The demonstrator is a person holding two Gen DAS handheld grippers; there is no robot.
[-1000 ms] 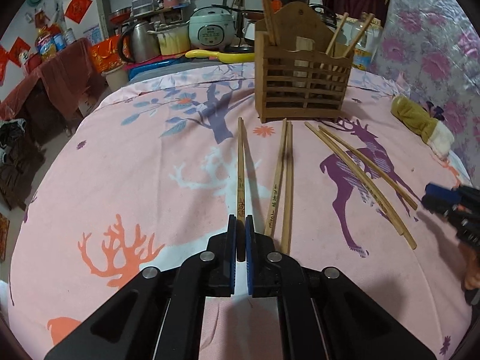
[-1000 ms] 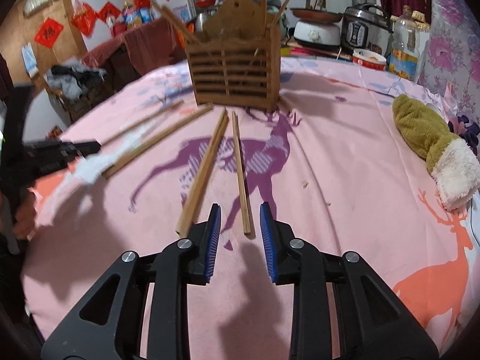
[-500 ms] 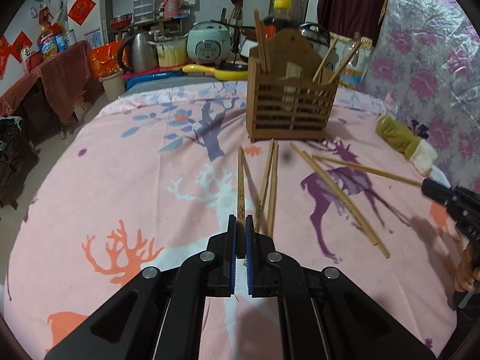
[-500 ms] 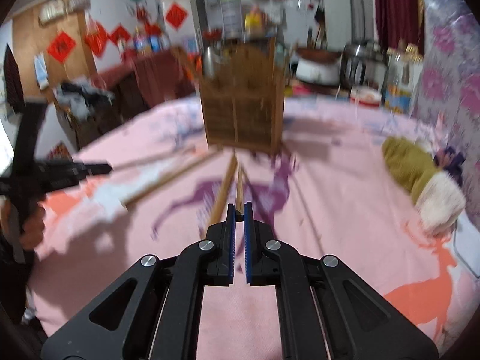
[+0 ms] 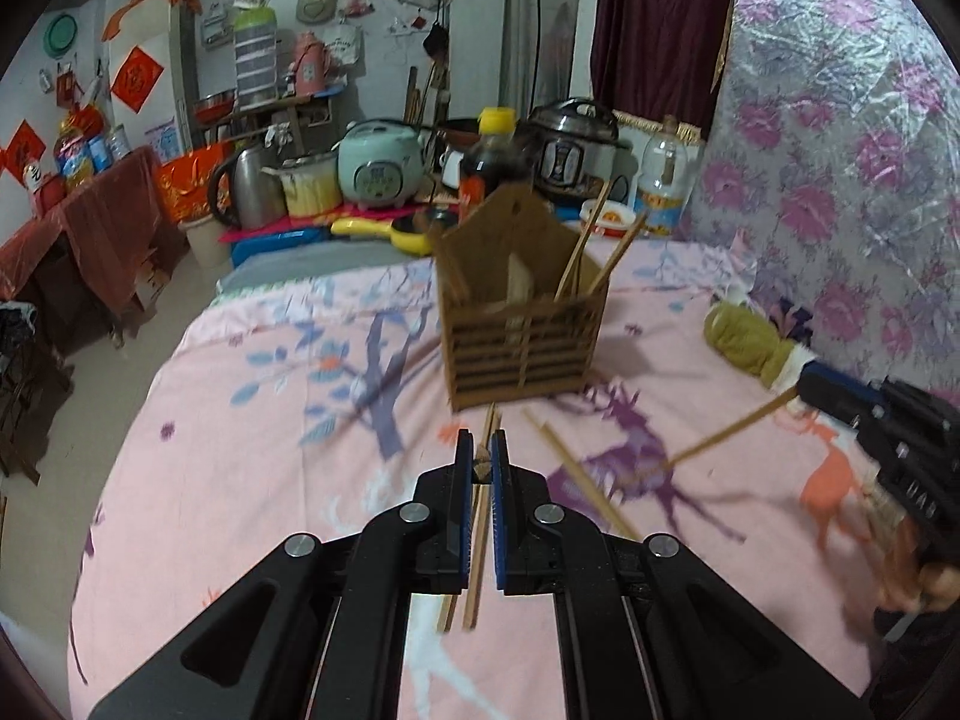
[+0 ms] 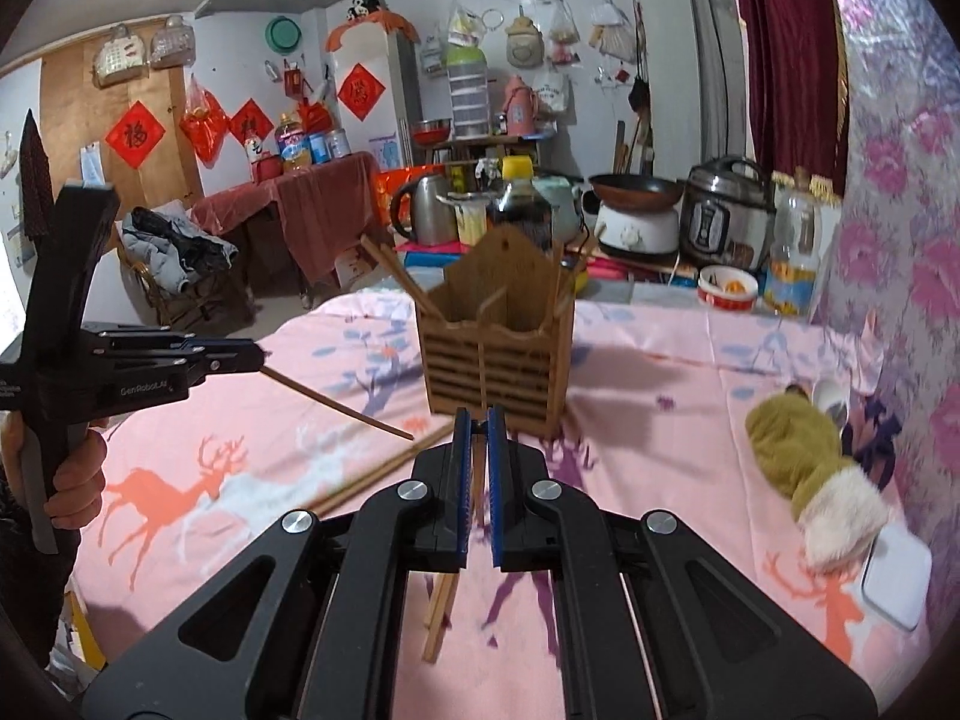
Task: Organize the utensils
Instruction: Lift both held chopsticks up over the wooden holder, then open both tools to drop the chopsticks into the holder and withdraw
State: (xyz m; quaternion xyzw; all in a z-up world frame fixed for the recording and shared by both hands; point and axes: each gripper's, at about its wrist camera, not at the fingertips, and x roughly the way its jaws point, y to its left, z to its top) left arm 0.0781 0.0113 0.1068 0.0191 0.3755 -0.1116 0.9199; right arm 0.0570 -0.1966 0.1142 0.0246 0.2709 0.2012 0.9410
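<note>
Fingers [image 5: 463,480] pinch chopstick [image 5: 480,468]; shaft foreshortened, mostly hidden.

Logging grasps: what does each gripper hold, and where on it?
Each holds one chopstick by an end: left gripper, chopstick; right gripper, chopstick.

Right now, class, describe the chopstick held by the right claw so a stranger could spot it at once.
Find the slatted wooden holder on the pink deer-print tablecloth. To its right, the right claw reaches in. The chopstick it grips slants up off the cloth, unlike the loose chopsticks lying flat.
</note>
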